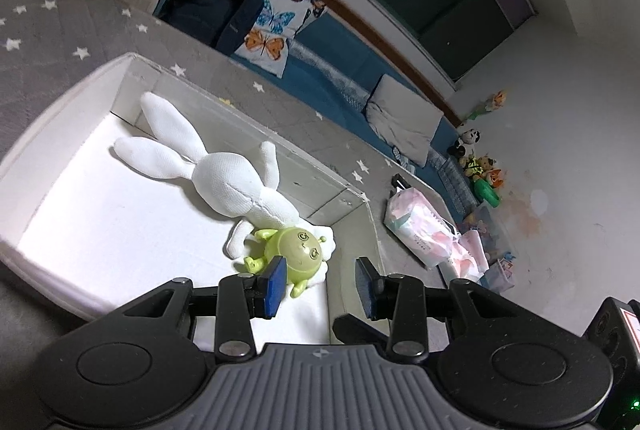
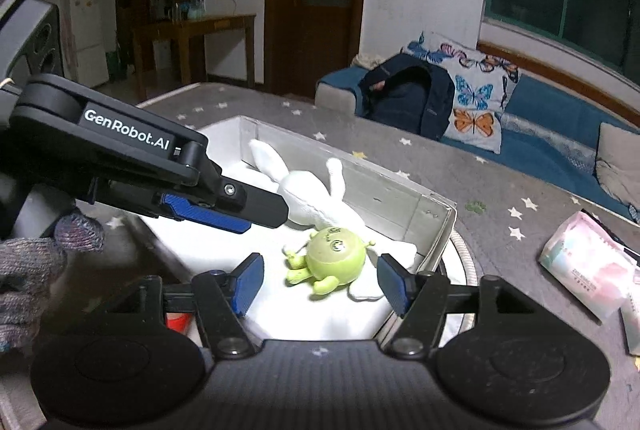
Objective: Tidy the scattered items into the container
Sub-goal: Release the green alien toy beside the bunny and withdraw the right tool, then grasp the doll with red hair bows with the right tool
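While both tools, right tool point(image 2: 320, 284) and left tool point(image 1: 320, 286), are hanging spread and empty, the small hard green plastic figure point(image 2: 334, 258) is lying in the white box point(image 2: 432, 226), likely light, slick, best pinched across its round head.

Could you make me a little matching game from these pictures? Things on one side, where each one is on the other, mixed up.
Things:
1. white plush rabbit
2. green round toy
3. pink tissue pack
4. dark backpack

Places:
A. on the blue sofa, against the butterfly pillow
B. outside the box, on the star-patterned grey cover
C. in the white box, stretched along its far wall
D. in the white box, lying on the rabbit's lower end

Pairs: 1-C, 2-D, 3-B, 4-A
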A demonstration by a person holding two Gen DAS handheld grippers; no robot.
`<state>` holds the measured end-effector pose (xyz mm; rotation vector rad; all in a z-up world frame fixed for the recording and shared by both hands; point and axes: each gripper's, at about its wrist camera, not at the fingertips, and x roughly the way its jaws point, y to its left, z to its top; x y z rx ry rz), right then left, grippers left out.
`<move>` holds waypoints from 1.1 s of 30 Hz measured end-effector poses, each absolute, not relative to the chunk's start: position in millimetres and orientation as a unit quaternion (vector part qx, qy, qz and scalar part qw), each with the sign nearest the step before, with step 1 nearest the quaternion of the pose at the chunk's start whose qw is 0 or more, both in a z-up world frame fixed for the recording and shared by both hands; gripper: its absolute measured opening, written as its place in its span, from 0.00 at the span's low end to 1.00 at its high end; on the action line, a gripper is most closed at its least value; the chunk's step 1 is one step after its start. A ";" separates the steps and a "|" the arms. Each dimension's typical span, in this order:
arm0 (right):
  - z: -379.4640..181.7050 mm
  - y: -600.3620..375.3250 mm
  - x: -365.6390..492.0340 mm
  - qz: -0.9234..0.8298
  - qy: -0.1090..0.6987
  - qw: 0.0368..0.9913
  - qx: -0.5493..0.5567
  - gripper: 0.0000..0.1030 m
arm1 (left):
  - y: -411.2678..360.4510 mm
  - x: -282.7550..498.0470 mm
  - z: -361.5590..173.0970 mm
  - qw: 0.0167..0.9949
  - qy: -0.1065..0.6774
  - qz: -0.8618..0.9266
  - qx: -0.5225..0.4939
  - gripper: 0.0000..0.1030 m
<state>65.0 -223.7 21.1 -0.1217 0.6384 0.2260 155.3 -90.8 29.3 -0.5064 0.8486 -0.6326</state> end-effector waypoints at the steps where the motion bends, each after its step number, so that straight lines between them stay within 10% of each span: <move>1: 22.8 -223.6 59.4 0.112 0.309 0.943 -0.057 0.69 | -89.4 151.0 30.8 0.834 0.398 -0.300 -0.238 0.39; 33: -32.6 -227.0 -27.0 0.113 0.352 0.929 -0.008 0.85 | -96.5 58.8 -5.3 0.791 0.458 -0.325 -0.244 0.39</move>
